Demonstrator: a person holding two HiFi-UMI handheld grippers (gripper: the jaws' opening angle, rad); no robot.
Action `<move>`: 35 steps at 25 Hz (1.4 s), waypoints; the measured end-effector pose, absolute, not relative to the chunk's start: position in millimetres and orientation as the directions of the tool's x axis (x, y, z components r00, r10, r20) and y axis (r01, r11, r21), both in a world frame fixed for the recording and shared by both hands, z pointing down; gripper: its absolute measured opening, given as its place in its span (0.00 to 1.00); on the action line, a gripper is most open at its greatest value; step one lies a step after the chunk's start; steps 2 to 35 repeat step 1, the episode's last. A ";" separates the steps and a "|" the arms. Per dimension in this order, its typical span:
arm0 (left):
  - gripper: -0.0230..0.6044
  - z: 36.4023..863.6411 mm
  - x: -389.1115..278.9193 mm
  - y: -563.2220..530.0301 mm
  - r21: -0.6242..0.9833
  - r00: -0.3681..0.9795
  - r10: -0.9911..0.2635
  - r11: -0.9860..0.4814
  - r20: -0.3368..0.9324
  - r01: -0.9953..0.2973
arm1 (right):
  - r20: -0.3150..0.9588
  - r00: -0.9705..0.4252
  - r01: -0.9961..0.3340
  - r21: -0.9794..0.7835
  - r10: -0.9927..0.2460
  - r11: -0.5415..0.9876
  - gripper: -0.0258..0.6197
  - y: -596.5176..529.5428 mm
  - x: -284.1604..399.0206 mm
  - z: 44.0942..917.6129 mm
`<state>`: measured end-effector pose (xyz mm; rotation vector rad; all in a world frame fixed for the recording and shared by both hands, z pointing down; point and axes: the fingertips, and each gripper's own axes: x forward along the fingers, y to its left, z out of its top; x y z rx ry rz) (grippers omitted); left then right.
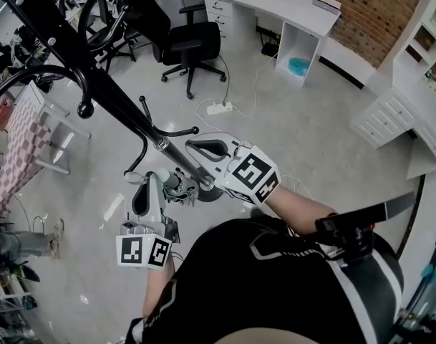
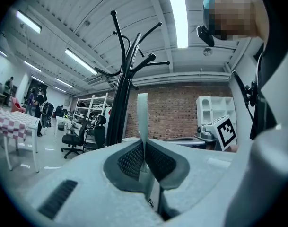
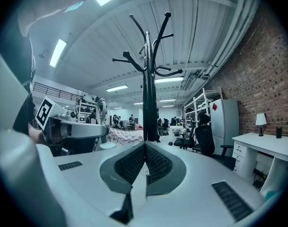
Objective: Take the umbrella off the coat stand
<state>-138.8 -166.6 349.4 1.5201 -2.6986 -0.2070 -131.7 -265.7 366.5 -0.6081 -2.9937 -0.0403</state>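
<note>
A person's left gripper (image 2: 143, 109) and right gripper (image 3: 144, 146) face a black coat stand (image 3: 149, 98). Both pairs of jaws are closed and empty.

Tall metal coat stand (image 1: 96, 81): black. Cloth-covered table (image 1: 21, 142): red-and-white check. Brick wall (image 1: 375, 6): red-brown. Wheeled office chair (image 1: 192, 45): black. Smooth floor (image 1: 325, 120): pale grey.

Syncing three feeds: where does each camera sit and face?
Head view: on the person's head, steeply down onto the coat stand; torso, left hand-held gripper, right hand-held gripper show.
Left gripper view: on the left one, level toward the brick wall; the person at right.
Right gripper view: on the right one, level toward the stand; left one at left.
All three share the coat stand.
</note>
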 end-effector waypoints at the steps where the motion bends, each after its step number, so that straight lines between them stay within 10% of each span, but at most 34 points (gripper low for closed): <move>1: 0.05 349.2 -135.9 -170.0 0.133 -0.522 -0.852 0.514 -0.034 -0.847 | 0.090 -0.917 0.391 0.008 0.389 0.920 0.05 -269.3 -128.8 366.6; 35: 0.05 349.2 -135.9 -170.0 0.133 -0.522 -0.852 0.514 -0.034 -0.847 | 0.090 -0.917 0.391 0.008 0.389 0.920 0.05 -269.3 -128.8 366.6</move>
